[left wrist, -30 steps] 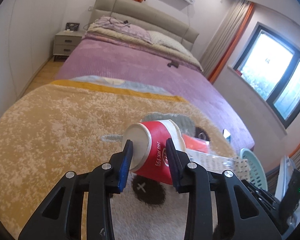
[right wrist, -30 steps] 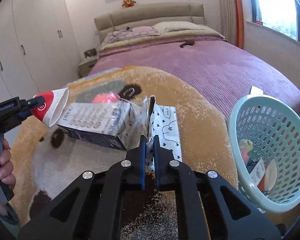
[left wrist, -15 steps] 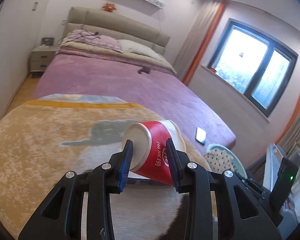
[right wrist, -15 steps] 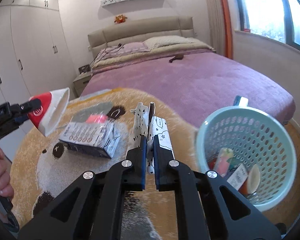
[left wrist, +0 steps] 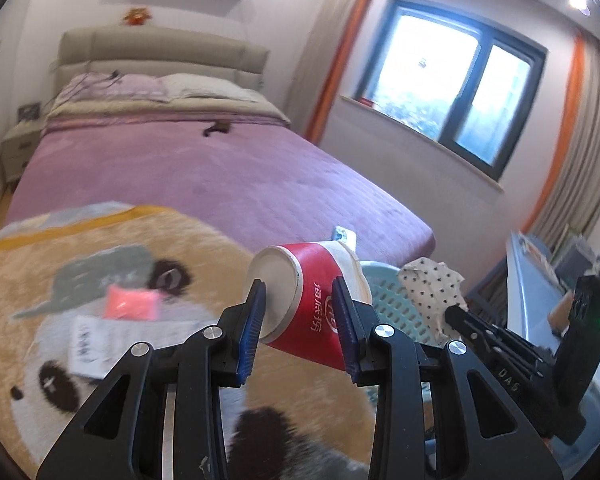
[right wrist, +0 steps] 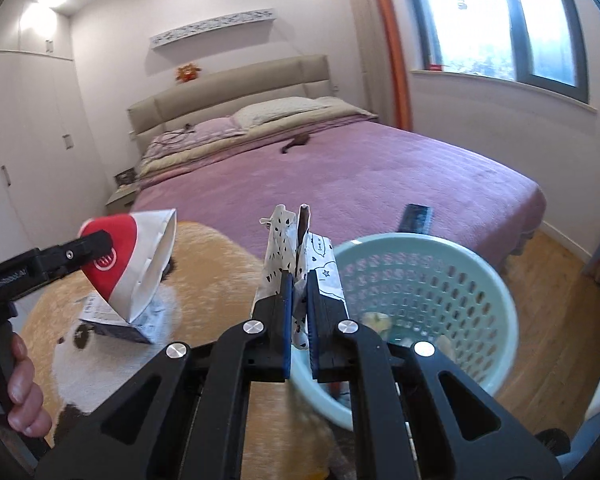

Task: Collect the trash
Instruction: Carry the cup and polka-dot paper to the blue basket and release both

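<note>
My left gripper [left wrist: 298,320] is shut on a red and white paper cup [left wrist: 320,304], held on its side in the air; the cup also shows at the left of the right wrist view [right wrist: 136,256]. My right gripper [right wrist: 298,312] is shut on a white paper bag with black spots [right wrist: 296,248], held just left of the rim of a mint green perforated basket [right wrist: 496,300]. The bag [left wrist: 432,284] and basket [left wrist: 388,300] show right of the cup in the left wrist view. The basket holds some trash.
A white and blue carton [left wrist: 88,344] and a pink packet [left wrist: 130,302] lie on the tan bear-pattern blanket [left wrist: 60,240]. A purple bed [right wrist: 360,176] stretches behind. A dark phone [right wrist: 416,216] lies on the bed corner. Wooden floor [right wrist: 560,300] is at the right.
Both grippers swung right toward the basket while holding their items. The basket now sits directly beside the bag, and the carton and packet have fallen behind at the left.
</note>
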`<action>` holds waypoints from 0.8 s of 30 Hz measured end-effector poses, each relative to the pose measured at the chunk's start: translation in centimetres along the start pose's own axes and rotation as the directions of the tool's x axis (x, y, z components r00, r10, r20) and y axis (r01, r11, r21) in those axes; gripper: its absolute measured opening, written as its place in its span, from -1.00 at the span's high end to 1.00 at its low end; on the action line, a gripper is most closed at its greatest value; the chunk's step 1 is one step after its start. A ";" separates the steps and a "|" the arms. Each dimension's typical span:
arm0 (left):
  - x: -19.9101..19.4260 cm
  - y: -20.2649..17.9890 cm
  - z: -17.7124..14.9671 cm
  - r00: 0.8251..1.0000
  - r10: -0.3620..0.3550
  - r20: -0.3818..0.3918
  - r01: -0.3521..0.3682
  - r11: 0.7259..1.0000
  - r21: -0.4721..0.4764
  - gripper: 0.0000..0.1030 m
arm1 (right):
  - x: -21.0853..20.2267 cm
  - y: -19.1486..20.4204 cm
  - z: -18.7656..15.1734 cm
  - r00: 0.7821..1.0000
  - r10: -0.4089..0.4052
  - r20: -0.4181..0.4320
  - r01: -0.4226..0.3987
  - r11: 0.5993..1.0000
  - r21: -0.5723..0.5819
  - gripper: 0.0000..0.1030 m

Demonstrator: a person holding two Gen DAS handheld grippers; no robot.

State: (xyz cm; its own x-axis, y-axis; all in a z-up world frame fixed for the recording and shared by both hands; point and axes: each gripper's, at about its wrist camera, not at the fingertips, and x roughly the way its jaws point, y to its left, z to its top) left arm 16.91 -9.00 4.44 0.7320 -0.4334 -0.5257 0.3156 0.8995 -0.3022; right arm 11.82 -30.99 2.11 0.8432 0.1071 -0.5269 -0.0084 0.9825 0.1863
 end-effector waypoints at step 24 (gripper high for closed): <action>12.3 -7.4 -3.7 0.977 -0.087 -0.196 0.101 0.993 0.062 -0.20 | 6.5 -11.2 -2.6 0.979 -0.059 -0.196 0.102 0.971 0.217 0.77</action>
State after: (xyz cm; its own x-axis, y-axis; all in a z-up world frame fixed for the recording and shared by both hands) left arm 21.35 -21.22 -2.76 0.5693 -0.5124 -0.6429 0.4245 0.8529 -0.3039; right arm 16.01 -40.91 -5.60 0.7205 0.0766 -0.6892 0.1950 0.9314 0.3073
